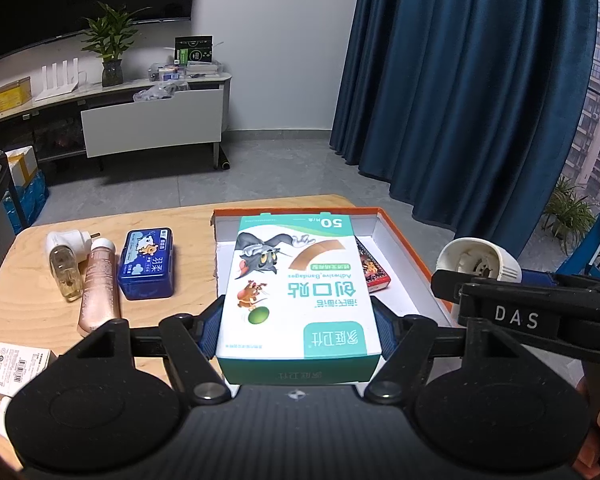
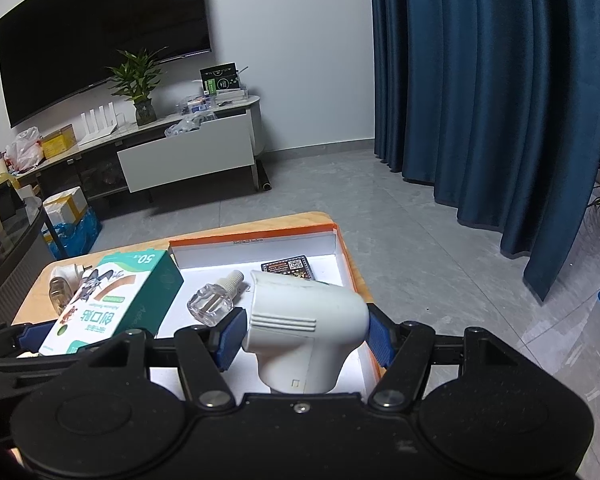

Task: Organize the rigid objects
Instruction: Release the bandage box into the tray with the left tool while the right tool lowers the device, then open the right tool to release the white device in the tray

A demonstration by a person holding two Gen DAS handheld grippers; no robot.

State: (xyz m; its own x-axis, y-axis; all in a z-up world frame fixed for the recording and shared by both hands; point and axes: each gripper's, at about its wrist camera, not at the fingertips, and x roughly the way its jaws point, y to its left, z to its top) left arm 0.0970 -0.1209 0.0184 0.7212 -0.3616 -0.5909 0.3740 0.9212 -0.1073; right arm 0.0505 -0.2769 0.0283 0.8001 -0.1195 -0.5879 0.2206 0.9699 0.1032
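The left gripper (image 1: 298, 330) clamped the bandage box (image 1: 296, 296) above the tray (image 1: 404, 232); the right gripper (image 2: 306, 338) pinched a white device (image 2: 304, 332) over that tray too.

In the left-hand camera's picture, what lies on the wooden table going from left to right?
Plug-in vaporizer with bottle → pink tube → blue tin → bandage box held in the left gripper → small red box in the orange-edged tray.
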